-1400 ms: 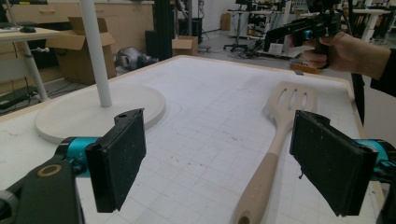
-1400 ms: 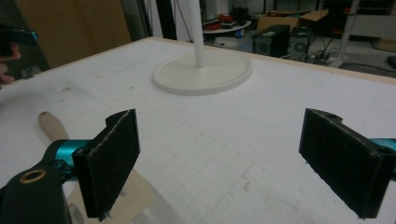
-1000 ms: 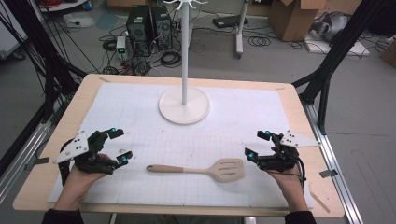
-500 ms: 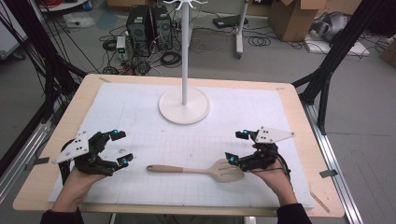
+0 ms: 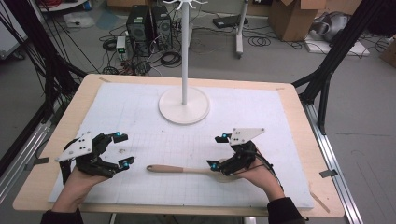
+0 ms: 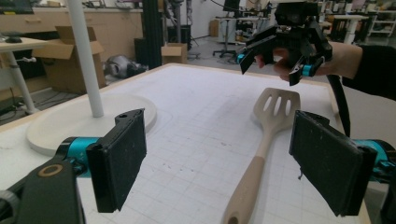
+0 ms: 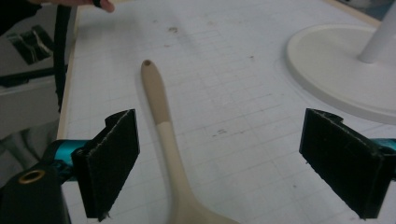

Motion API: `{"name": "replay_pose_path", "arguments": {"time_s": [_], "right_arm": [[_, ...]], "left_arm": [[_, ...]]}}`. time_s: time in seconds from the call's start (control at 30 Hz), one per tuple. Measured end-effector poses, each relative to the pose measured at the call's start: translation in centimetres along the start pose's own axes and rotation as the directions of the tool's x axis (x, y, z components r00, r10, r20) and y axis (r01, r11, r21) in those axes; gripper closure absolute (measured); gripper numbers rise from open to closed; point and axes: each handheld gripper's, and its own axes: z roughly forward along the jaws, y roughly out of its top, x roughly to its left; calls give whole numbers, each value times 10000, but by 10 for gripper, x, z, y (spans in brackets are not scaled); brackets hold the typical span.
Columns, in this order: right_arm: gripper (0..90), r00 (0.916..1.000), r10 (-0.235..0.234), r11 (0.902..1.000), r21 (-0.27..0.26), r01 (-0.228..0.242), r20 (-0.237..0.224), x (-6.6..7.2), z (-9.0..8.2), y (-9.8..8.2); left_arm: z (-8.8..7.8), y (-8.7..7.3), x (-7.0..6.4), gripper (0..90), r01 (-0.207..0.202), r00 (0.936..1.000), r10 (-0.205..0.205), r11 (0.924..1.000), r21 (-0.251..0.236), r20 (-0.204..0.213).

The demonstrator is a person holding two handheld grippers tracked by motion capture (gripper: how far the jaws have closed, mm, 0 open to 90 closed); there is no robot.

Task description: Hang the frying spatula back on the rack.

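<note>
A beige slotted spatula [image 5: 184,170] lies flat on the white mat, handle pointing left. My right gripper [image 5: 218,151] hovers open over its blade end. In the right gripper view the spatula's handle [image 7: 161,112] runs away between the two wide-apart black pads [image 7: 112,158], nearer the left one. My left gripper [image 5: 122,148] rests open near the mat's front left, a short way from the handle's tip. From the left gripper view the spatula [image 6: 264,140] lies ahead between its pads [image 6: 119,156], with the right gripper [image 6: 275,63] above the slotted blade.
A white stand with a round base [image 5: 184,105] and a tall pole [image 5: 185,51] occupies the mat's far middle. The mat [image 5: 140,116] lies on a wooden table [image 5: 74,102]. Computer cases, cables and boxes sit on the floor beyond.
My right gripper moved left from the table's right side and now sits over the spatula's blade. The left gripper and the spatula stayed in place.
</note>
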Motion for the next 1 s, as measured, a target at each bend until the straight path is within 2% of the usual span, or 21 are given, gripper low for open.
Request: {"name": "replay_pose_path", "arguments": {"time_s": [0.2, 0.27, 0.4, 0.43, 0.47, 0.57, 0.6, 0.63, 0.67, 0.7, 0.73, 0.77, 0.83, 0.9, 0.93, 0.97, 1.0], "right_arm": [[112, 9984, -185, 9984, 529, 213, -530, 6, 14, 5], [112, 9972, -333, 9946, 959, 397, -667, 8, 23, 7], [125, 9950, -400, 9870, 1517, 536, -913, 10, 34, 7], [125, 9950, -400, 9870, 1517, 536, -913, 10, 34, 7], [166, 9933, -466, 9795, 1902, 661, -1057, 11, 40, 8], [213, 9892, -676, 9629, 2512, 987, -1298, 15, 49, 10], [213, 9892, -676, 9629, 2512, 987, -1298, 15, 49, 10], [256, 9859, -731, 9511, 2869, 1144, -1507, 17, 55, 12], [276, 9845, -770, 9470, 2974, 1217, -1576, 17, 58, 12], [276, 9845, -770, 9470, 2974, 1217, -1576, 17, 58, 12], [318, 9831, -823, 9371, 3231, 1321, -1634, 18, 61, 13], [340, 9824, -822, 9324, 3353, 1351, -1675, 18, 63, 13], [372, 9824, -846, 9290, 3434, 1382, -1665, 18, 64, 14], [441, 9830, -811, 9138, 3814, 1394, -1649, 18, 67, 14], [441, 9830, -811, 9138, 3814, 1394, -1649, 18, 67, 14], [470, 9820, -837, 8998, 4105, 1475, -1693, 18, 69, 15], [470, 9820, -837, 8998, 4105, 1475, -1693, 18, 69, 15]], "left_arm": [[2, 0, -1, 190, 21, 9997, -24, 9999, 117, 262], [3, 0, -1, 176, 83, 9994, -91, 9997, 245, 348], [4, 0, -2, 173, 120, 9987, -135, 9995, 305, 483], [4, 0, -2, 173, 120, 9987, -135, 9995, 305, 483], [4, -1, -2, 173, 143, 9987, -159, 9994, 326, 479], [5, -2, -2, 173, 173, 9988, -190, 9992, 370, 453], [5, -2, -2, 173, 183, 9988, -201, 9991, 385, 453], [6, -2, -2, 173, 192, 9987, -211, 9990, 412, 467], [6, -2, -2, 173, 200, 9988, -220, 9988, 440, 449], [6, -2, -2, 173, 195, 9987, -217, 9987, 471, 456], [7, -2, -2, 173, 295, 9980, -322, 9984, 487, 549], [7, -2, -2, 173, 295, 9980, -322, 9984, 487, 549], [7, -2, -2, 173, 330, 9979, -357, 9982, 507, 533], [8, -3, -2, 173, 362, 9978, -390, 9980, 527, 532], [8, -3, -2, 173, 362, 9978, -390, 9980, 527, 532], [8, -3, -2, 173, 384, 9977, -414, 9977, 554, 543], [8, -3, -2, 173, 384, 9977, -414, 9977, 554, 543]]}}
